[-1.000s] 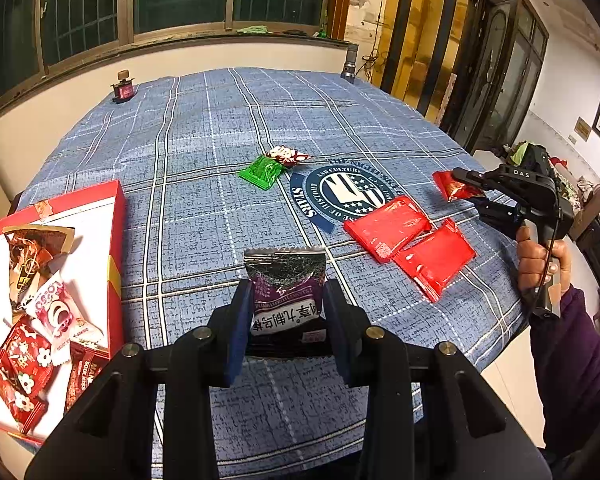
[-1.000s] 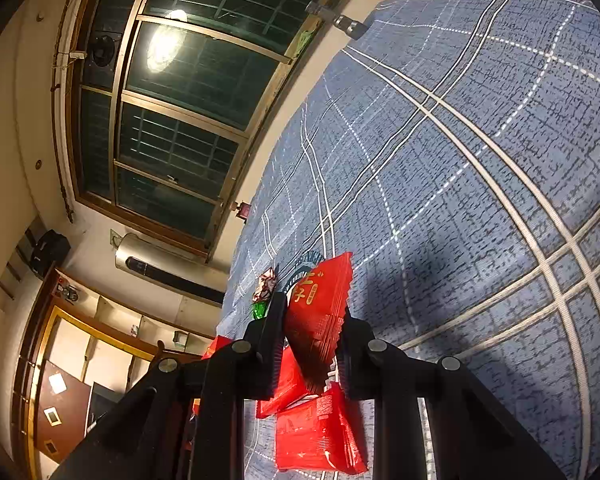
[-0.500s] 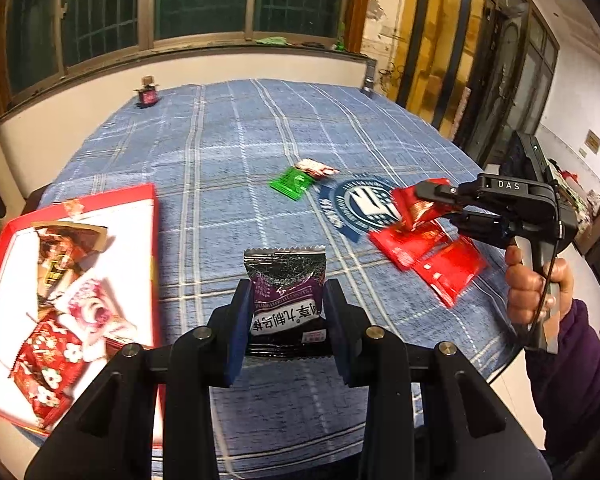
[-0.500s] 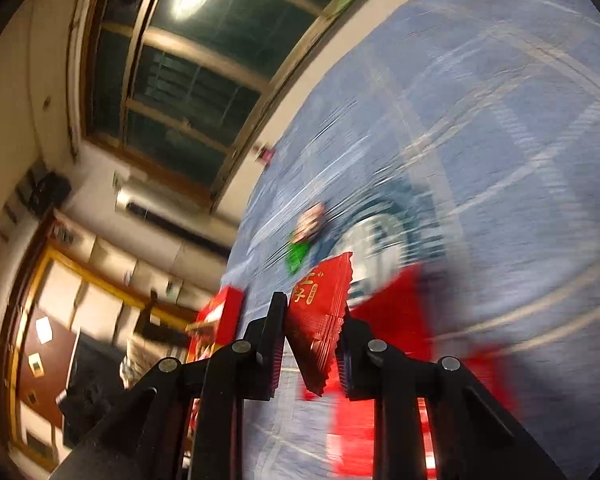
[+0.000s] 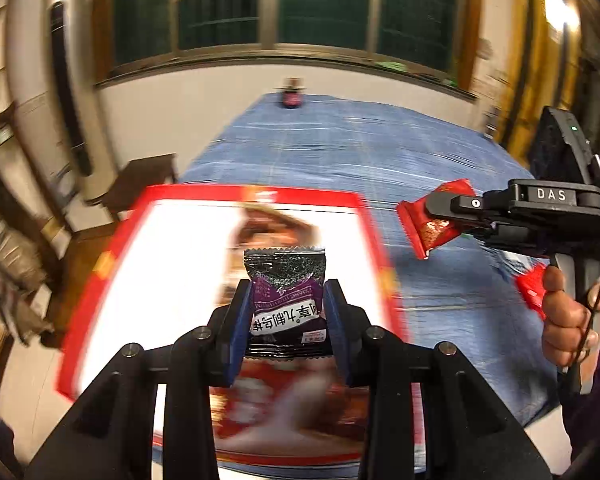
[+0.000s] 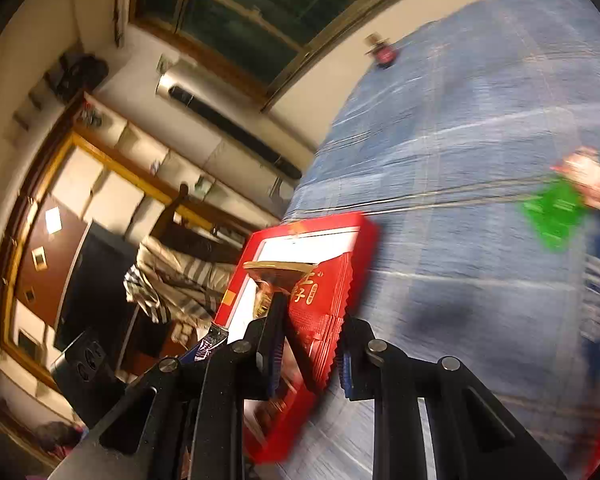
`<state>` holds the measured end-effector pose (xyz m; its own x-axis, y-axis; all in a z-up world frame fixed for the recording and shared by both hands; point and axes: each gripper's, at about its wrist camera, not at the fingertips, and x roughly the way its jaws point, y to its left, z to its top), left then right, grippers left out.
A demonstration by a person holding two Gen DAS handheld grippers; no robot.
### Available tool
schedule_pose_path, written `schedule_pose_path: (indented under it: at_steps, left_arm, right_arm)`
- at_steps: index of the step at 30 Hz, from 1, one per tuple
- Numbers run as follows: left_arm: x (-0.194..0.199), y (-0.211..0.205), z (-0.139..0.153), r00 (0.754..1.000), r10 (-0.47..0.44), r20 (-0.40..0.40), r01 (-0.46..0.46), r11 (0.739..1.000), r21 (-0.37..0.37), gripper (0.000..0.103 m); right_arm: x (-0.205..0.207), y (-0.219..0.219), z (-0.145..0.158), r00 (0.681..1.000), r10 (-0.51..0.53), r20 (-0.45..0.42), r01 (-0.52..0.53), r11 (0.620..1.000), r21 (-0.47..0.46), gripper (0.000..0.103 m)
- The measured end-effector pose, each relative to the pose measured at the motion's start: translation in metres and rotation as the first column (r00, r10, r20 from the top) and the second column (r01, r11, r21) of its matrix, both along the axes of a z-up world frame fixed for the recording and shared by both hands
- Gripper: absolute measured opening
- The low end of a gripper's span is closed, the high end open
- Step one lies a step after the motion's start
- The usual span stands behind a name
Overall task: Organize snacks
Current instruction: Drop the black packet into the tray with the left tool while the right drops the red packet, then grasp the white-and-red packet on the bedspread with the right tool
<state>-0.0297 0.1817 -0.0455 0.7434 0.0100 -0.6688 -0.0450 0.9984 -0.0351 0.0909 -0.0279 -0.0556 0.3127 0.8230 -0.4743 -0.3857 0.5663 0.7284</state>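
Note:
My left gripper (image 5: 287, 294) is shut on a purple and black snack packet (image 5: 285, 270), held upright over the white inside of the red box (image 5: 252, 191). Blurred snacks lie in that box. In the same view my right gripper (image 5: 434, 210) reaches in from the right, held by a hand (image 5: 572, 312); it is shut on a red packet (image 5: 430, 226) above the cloth just right of the box. In the right wrist view the right gripper (image 6: 312, 320) pinches that red packet (image 6: 320, 308) edge-on, with the red box (image 6: 300, 229) behind it.
A blue checked cloth (image 5: 380, 148) covers the table. A green packet (image 6: 554, 216) and a red-and-white one (image 6: 588, 178) lie mid-table. Another red packet (image 5: 530, 292) lies at the right. A small dark red object (image 5: 292, 96) stands at the far edge. Chairs and clutter flank the table's left side.
Both grippers swung left. The left one now hangs over the red box with its packet. The right one carried the red packet from the table's right side to beside the box.

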Motion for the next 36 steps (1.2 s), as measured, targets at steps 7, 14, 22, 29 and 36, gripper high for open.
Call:
schedule_pose_path:
  at_steps: [7,14,22,29,36]
  left_arm:
    - [0.014,0.052,-0.013,0.993,0.118,-0.023,-0.118,0.993,0.002,0.033]
    - [0.023,0.074,-0.026,0.987,0.154,-0.049,-0.154,0.988,0.003,0.033]
    - [0.033,0.082,-0.032,0.976,0.197,-0.088,-0.198,0.980,0.001,0.036]
    - [0.025,0.072,-0.025,0.979,0.195,-0.058,-0.195,0.981,0.016,0.068]
    - [0.016,0.055,-0.014,0.994,0.111,-0.018,-0.112,0.993,-0.034,0.069]
  right_arm:
    - [0.015,0.075,-0.008,0.999,0.031,0.022,-0.030,0.997,-0.074,0.022]
    - [0.013,0.103,-0.017,0.996,0.083,0.027,-0.079,0.990,-0.116,0.022]
    - [0.018,0.096,-0.026,0.998,0.053,0.019,-0.049,0.982,-0.182,0.026]
    - [0.013,0.072,-0.008,0.992,-0.005,0.127,0.036,0.969,-0.243,0.038]
    - [0.024,-0.027,0.005,0.932,-0.245,0.265,0.326,0.887,-0.326,0.062]
